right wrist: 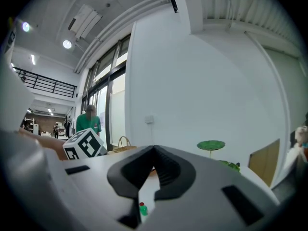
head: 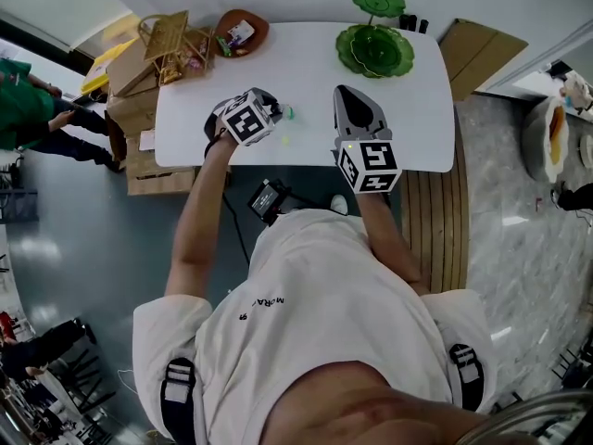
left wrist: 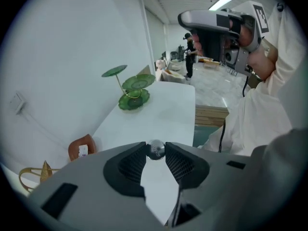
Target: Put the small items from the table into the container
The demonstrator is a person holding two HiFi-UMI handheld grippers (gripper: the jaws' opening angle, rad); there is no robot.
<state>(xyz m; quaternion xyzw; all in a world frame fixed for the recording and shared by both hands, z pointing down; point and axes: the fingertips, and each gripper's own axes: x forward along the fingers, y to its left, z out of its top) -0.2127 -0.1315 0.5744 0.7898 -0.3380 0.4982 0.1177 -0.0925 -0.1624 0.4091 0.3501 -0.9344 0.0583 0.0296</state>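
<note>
My left gripper [head: 258, 114] hangs over the near left part of the white table [head: 306, 72]. In the left gripper view it [left wrist: 155, 150] is shut on a small shiny silver ball [left wrist: 155, 149], pinched between the two tips. My right gripper [head: 345, 93] is held level above the table's near middle, and its jaws [right wrist: 154, 152] meet at the tips with nothing in them. A tiny green item with a red cap [right wrist: 142, 209] lies on the table below it and shows as a green speck [head: 288, 112] beside the left gripper. A brown leaf-shaped dish [head: 243, 33] with small packets sits at the far left.
A green tiered lotus dish [head: 375, 49] stands at the table's far right. A wicker basket [head: 171, 43] sits on the far left corner, with cardboard boxes [head: 130, 72] beside it. Another small pale item [head: 284, 140] lies near the front edge. People stand at the left [head: 28, 109].
</note>
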